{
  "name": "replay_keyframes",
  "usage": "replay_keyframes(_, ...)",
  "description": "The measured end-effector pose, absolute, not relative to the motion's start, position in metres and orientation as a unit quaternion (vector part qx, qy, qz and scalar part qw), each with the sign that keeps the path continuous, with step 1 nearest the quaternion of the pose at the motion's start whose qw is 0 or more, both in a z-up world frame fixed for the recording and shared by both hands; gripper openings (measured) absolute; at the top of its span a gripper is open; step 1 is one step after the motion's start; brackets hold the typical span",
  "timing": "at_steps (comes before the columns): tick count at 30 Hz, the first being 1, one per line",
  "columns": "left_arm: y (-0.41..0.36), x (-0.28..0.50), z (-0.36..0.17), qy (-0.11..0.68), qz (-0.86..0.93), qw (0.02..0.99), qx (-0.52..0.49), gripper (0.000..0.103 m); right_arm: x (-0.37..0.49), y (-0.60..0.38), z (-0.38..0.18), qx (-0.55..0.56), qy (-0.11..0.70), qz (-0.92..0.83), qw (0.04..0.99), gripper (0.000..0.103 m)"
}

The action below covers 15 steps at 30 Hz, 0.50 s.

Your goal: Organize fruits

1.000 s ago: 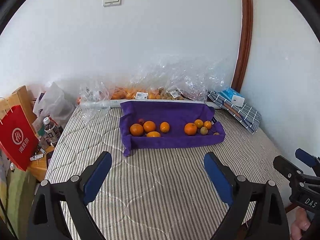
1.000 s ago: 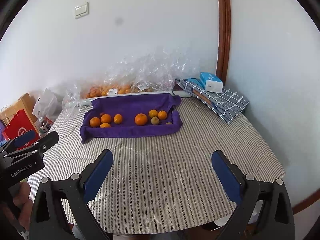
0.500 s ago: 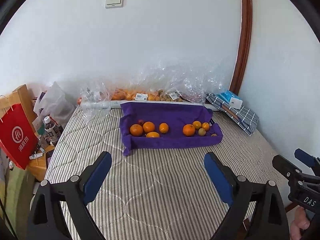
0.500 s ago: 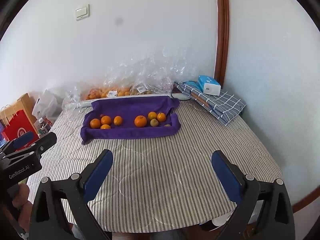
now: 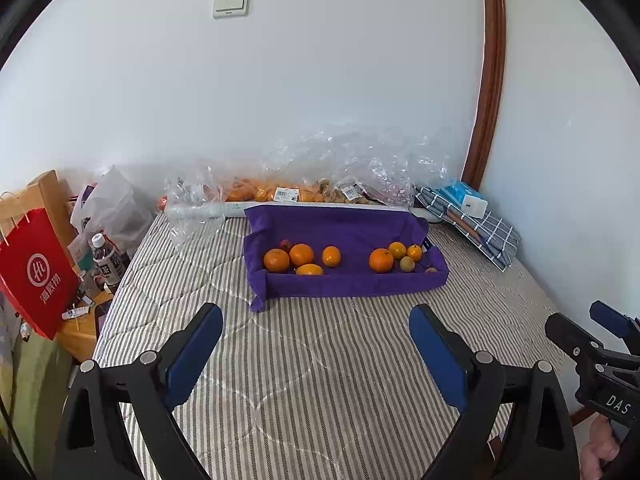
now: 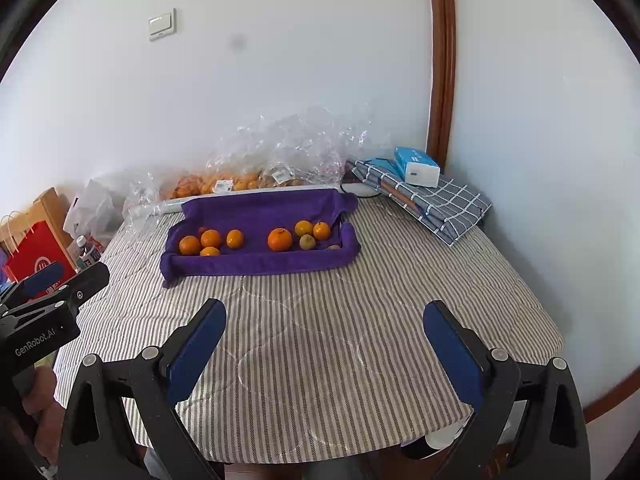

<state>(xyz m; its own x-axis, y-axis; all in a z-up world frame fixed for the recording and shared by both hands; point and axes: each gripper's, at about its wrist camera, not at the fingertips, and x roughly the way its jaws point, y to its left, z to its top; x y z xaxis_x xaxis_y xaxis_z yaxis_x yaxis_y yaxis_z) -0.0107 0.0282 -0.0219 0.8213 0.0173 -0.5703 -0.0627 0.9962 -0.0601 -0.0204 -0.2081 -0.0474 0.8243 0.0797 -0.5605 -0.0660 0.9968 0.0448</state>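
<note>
A purple towel-lined tray [image 5: 344, 284] [image 6: 256, 266] sits at the back of a striped table. Several oranges lie in it: a left group [image 5: 301, 254] [image 6: 210, 238] and a right group around a larger orange [image 5: 381, 260] [image 6: 279, 239], with a small greenish fruit [image 5: 407, 264] [image 6: 307, 241]. My left gripper [image 5: 316, 354] is open and empty, well short of the tray. My right gripper [image 6: 324, 350] is open and empty, also near the front edge. Each gripper shows at the other view's side.
Clear plastic bags of fruit [image 5: 288, 192] lie behind the tray by the wall. A folded checked cloth with a blue tissue pack [image 6: 416, 166] sits back right. A red paper bag [image 5: 36, 272] and bottle [image 5: 106, 258] stand left of the table.
Both grippers have pulled back and risen slightly; the tray looks a little farther off. Jaws stay open. No fruit has moved.
</note>
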Motion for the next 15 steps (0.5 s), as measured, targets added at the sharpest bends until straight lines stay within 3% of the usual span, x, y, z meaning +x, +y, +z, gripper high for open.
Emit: replay_keyframes(15, 0.0307, -0.013, -0.022, 0.296, 0.022, 0.954, -0.04, 0.095, -0.0215, -0.2031, -0.0487, 0.004, 0.293, 0.039, 0.955, 0.098)
